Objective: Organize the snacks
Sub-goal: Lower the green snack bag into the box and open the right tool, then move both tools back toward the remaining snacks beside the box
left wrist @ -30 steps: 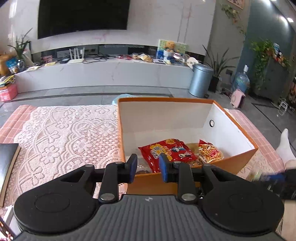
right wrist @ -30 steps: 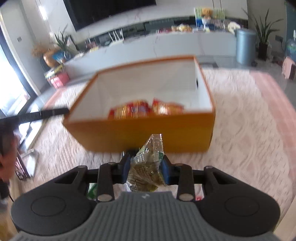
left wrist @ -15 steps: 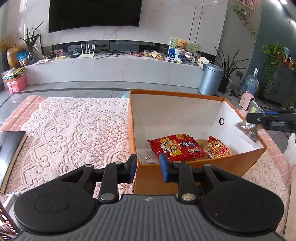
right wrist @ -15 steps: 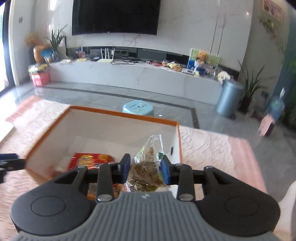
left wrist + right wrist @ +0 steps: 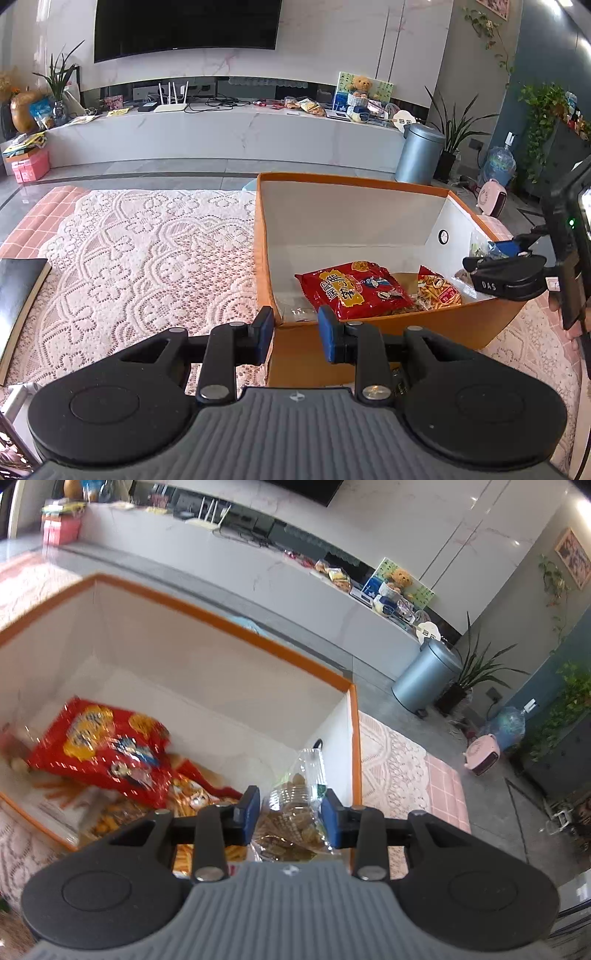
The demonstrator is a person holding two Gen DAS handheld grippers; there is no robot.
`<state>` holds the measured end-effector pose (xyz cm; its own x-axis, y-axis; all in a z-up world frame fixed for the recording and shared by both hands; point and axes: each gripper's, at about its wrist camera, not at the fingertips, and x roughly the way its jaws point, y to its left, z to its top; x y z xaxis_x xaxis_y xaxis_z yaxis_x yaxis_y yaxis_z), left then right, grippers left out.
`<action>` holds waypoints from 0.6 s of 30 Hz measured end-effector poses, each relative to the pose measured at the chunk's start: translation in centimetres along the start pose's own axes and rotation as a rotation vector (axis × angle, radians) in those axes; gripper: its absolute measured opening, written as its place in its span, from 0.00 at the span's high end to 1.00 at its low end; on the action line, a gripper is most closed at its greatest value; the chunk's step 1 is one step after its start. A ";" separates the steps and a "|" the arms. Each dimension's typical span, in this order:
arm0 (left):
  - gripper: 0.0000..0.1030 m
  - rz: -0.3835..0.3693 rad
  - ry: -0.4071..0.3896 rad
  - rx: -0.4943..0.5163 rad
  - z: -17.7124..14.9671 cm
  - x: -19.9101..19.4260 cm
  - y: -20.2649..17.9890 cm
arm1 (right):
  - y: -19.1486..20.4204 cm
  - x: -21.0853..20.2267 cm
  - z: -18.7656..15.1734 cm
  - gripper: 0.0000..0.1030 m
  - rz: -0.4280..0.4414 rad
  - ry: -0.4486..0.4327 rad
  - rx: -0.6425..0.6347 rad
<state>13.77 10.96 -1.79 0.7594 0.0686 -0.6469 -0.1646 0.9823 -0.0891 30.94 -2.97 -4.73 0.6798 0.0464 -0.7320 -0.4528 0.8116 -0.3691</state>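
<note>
My right gripper (image 5: 290,818) pinches a clear crinkly bag of brown snacks (image 5: 295,812), lower centre, over the orange-rimmed white box (image 5: 221,627). Light, crushable; I'd grip its neck. Left gripper (image 5: 295,334) narrow, empty.

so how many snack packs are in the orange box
3 lying inside the orange cardboard box: a big red foil bag, an orange-red fries pack, and a small clear packet at the near-left corner. More may be hidden underneath.

text: "DAS" | on: right tool (image 5: 496,258) black finger arm | colour: white
</note>
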 end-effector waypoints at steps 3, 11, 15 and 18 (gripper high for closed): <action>0.68 0.008 0.001 0.004 0.0 -0.1 -0.1 | 0.1 0.2 -0.2 0.66 0.000 0.015 -0.015; 0.66 0.024 -0.006 0.000 0.3 -0.9 -0.2 | -0.4 -0.3 -0.2 0.60 0.025 0.039 0.024; 0.61 0.032 -0.019 0.010 0.3 -1.8 -0.6 | -0.7 -1.2 -0.3 0.53 0.028 0.020 0.038; 0.59 0.034 -0.027 0.013 0.2 -2.4 -1.0 | -1.1 -2.3 -0.5 0.53 0.033 -0.005 0.048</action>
<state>12.20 9.81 -0.01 0.7701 0.1064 -0.6290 -0.1823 0.9816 -0.0572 29.62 -4.26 -2.91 0.6680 0.0767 -0.7402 -0.4468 0.8368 -0.3165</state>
